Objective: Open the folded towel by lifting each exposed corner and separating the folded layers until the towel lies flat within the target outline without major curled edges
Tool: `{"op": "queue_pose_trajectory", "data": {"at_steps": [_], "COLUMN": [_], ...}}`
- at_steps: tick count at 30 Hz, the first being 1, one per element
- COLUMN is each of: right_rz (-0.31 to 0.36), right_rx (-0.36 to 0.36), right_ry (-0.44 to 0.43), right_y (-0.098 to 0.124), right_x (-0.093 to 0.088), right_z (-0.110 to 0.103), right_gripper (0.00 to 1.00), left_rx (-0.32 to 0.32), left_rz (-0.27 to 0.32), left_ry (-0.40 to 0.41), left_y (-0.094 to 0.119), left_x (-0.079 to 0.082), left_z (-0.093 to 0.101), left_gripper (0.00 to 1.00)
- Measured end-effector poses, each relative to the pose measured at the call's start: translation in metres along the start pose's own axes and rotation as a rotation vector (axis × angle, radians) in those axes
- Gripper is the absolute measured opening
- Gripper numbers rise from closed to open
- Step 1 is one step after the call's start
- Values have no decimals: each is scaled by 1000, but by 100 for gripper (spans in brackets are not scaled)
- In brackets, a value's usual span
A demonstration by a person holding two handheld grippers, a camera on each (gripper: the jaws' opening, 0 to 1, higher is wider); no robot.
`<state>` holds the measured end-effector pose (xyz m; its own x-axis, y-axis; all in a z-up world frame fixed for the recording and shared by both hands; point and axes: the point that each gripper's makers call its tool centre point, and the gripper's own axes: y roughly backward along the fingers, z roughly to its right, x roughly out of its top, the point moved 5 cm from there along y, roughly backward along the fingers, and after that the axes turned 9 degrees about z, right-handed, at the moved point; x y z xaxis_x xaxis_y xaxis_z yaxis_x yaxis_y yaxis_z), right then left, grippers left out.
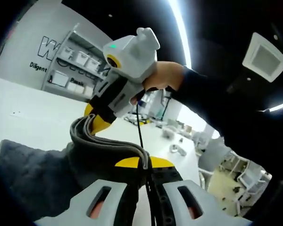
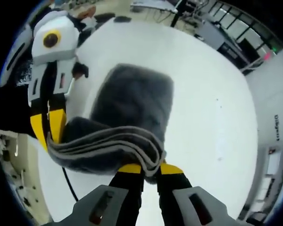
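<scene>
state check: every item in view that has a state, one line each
towel: grey, still folded in layers, near edge lifted off the table, far part resting on it
left tool: shut on the towel's lifted edge
right tool: shut on the same edge, further along
table: white, bare around the towel

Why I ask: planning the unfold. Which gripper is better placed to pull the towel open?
Probably right. Both are shut on the lifted edge of the grey towel, but the right gripper has broad bare table beside it; the left gripper sits near the table's edge.
</scene>
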<state>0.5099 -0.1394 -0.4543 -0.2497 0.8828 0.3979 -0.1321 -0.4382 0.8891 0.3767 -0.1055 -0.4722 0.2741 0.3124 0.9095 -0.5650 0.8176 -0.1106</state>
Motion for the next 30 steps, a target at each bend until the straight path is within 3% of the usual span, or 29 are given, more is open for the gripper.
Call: {"op": "queue_pose_trajectory", "data": {"at_steps": [19,30], "right_rz": [-5,-31], "right_rx": [-53,-76], "right_ry": [-49,-43], "right_y": [-11,-21], "right_x": [-31,-46], "right_z": [5,-1], "right_gripper": [7,7], "left_rx": [15,23], "left_rz": [-18,-50], "left_ry": [-18,-55], "left_y": [-41,-57], "left_x": [-17,-37], "left_z": [-5,-6], "left_gripper": [3,3]}}
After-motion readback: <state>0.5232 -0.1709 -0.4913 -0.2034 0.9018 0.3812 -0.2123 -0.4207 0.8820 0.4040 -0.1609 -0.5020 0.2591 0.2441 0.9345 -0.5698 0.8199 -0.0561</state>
